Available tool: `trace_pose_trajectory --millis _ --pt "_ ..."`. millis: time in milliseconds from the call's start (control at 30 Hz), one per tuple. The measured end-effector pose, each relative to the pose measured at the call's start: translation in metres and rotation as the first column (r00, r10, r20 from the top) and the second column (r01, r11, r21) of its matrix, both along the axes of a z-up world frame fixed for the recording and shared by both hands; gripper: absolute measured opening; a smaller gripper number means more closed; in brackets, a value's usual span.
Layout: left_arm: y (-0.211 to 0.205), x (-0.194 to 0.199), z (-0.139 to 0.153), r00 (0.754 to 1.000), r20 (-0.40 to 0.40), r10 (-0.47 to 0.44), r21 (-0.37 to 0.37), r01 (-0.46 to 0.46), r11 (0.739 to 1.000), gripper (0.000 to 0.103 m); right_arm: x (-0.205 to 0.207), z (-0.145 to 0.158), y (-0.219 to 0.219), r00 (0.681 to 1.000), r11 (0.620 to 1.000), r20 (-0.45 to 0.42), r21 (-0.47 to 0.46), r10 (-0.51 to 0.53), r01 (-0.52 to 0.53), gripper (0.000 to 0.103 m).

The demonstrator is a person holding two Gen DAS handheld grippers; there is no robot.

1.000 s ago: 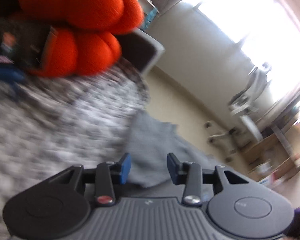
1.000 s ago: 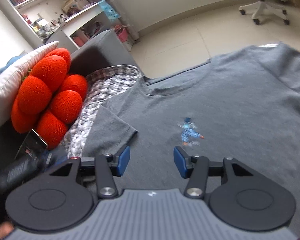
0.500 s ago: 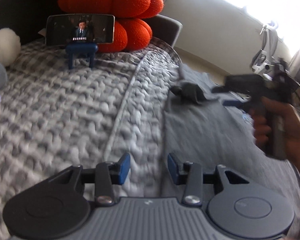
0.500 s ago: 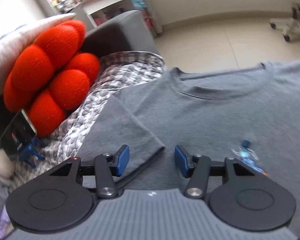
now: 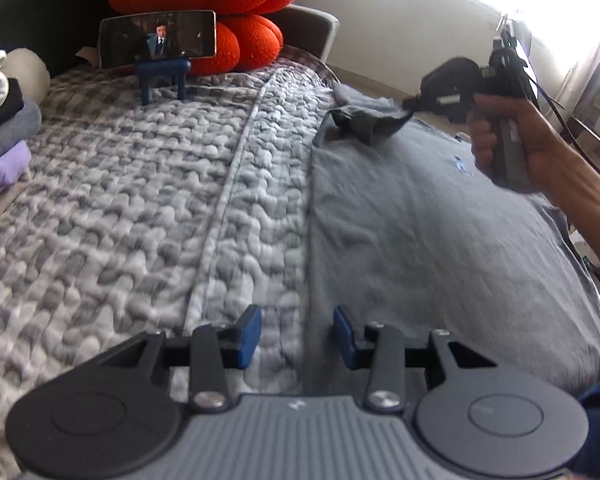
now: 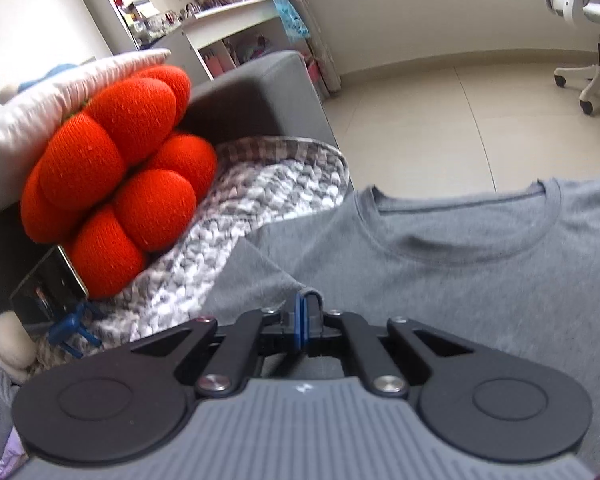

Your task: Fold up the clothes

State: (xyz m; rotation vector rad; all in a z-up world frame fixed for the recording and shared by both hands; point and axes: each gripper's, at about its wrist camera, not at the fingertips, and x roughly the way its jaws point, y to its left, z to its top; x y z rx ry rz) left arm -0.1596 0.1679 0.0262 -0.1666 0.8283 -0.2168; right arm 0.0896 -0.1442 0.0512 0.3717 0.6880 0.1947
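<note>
A grey T-shirt (image 5: 420, 216) lies flat on a quilted grey blanket (image 5: 140, 200), its collar (image 6: 464, 220) towards the sofa's end. My right gripper (image 6: 302, 316) is shut on the hem of the near sleeve (image 6: 256, 280). In the left wrist view a hand (image 5: 512, 148) holds that right gripper (image 5: 410, 105), and the pinched sleeve (image 5: 364, 120) is bunched and lifted off the blanket. My left gripper (image 5: 296, 338) stands open low over the shirt's side edge (image 5: 310, 240), with nothing pinched between its blue pads.
A red knotted cushion (image 5: 220, 4) and a phone on a blue stand (image 5: 158, 40) sit at the blanket's far end. A stack of folded clothes (image 5: 0, 120) lies at the left. A dark sofa arm (image 6: 252, 96), shelves and an office chair (image 6: 584, 40) stand beyond.
My right gripper slid left to the sleeve and its jaws closed on the hem. My left gripper swung away from the cushion down to the shirt's side edge. The sleeve now hangs lifted.
</note>
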Motion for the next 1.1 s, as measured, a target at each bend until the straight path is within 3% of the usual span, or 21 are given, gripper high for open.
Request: trace_pose_trajectory --millis 133,300,467,600,733,833,1100 --pt "-0.012 -0.004 -0.003 0.999 -0.007 -0.039 0.036 0.039 0.999 0.034 0.004 0.008 -0.003 1.0 1.0 0.023 -0.01 -0.011 0.011 0.001" --pt "-0.023 -0.009 0.004 0.999 -0.026 -0.045 0.083 0.047 0.995 0.004 0.007 0.017 -0.007 0.999 0.999 0.045 -0.03 -0.017 0.018 0.001" --pt "-0.039 -0.018 0.013 0.998 -0.013 -0.063 0.128 0.064 0.99 0.003 0.01 0.023 -0.013 0.998 0.997 0.058 -0.067 -0.026 0.03 0.001" --pt "-0.062 -0.029 0.022 0.995 0.029 -0.099 0.236 0.09 0.968 0.003 0.011 0.029 -0.02 0.996 0.996 0.073 -0.074 -0.042 0.047 0.001" --pt "-0.079 -0.035 0.026 0.99 0.044 -0.131 0.287 0.113 0.951 0.003 0.013 0.033 -0.025 0.995 0.994 0.084 -0.091 -0.053 0.061 0.001" --pt "-0.093 -0.038 0.028 0.987 0.048 -0.152 0.297 0.131 0.946 0.003 0.015 0.03 -0.026 0.995 0.99 0.085 -0.123 -0.06 0.07 0.001" --pt "-0.114 -0.035 0.019 0.984 -0.011 -0.176 0.231 0.174 0.957 0.003 0.017 0.024 -0.042 0.99 0.982 0.111 -0.157 -0.087 0.104 0.001"
